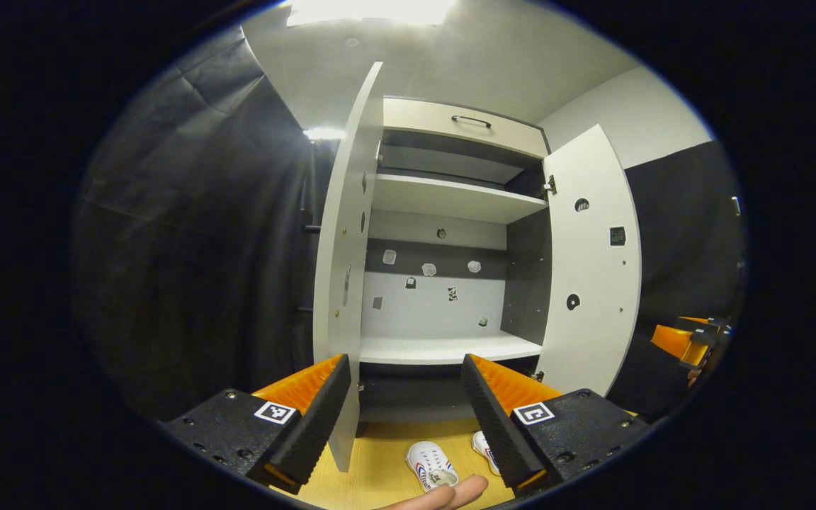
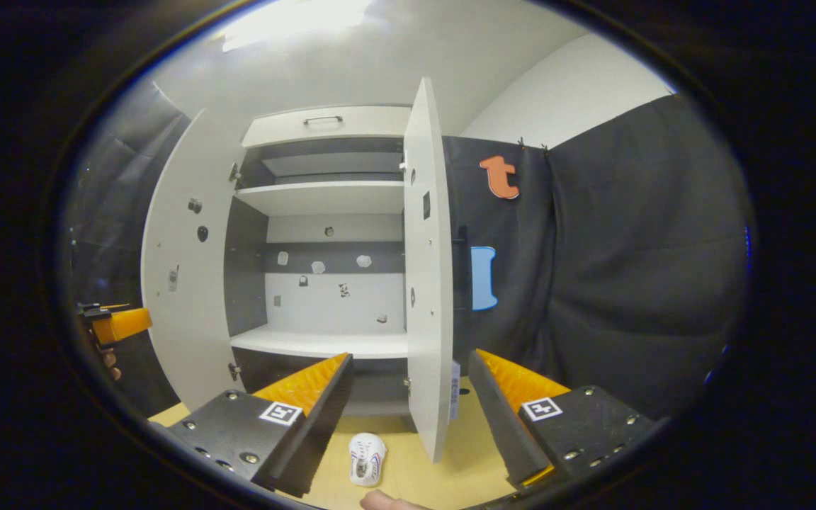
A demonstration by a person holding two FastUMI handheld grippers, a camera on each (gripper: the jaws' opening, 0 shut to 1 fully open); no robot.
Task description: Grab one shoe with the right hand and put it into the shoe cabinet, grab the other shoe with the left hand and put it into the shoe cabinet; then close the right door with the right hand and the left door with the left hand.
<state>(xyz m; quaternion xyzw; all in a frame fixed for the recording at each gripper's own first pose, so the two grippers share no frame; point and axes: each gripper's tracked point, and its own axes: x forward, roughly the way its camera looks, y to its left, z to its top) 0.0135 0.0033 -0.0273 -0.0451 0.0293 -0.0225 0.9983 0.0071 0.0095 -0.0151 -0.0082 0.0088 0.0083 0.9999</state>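
A white shoe cabinet point(image 1: 443, 198) stands ahead with both doors swung open: left door point(image 1: 344, 283), right door point(image 1: 588, 269). Its shelves hold nothing. Two small white shoes with red and blue stripes lie on the wooden floor in front: one point(image 1: 431, 464) between my left gripper's fingers in the left gripper view, the other point(image 1: 484, 450) partly hidden behind a finger. In the right gripper view one shoe point(image 2: 366, 449) lies on the floor below the cabinet point(image 2: 323, 191). My left gripper point(image 1: 408, 414) is open and holds nothing. My right gripper point(image 2: 411, 414) is open too, with the right door's edge point(image 2: 428, 269) between its fingers farther off.
Black cloth walls flank the cabinet on both sides. A drawer with a dark handle point(image 1: 470, 120) tops the cabinet. A fingertip point(image 1: 443, 496) shows at the bottom edge. The other gripper and hand appear far right point(image 1: 688, 343) and far left point(image 2: 114, 326).
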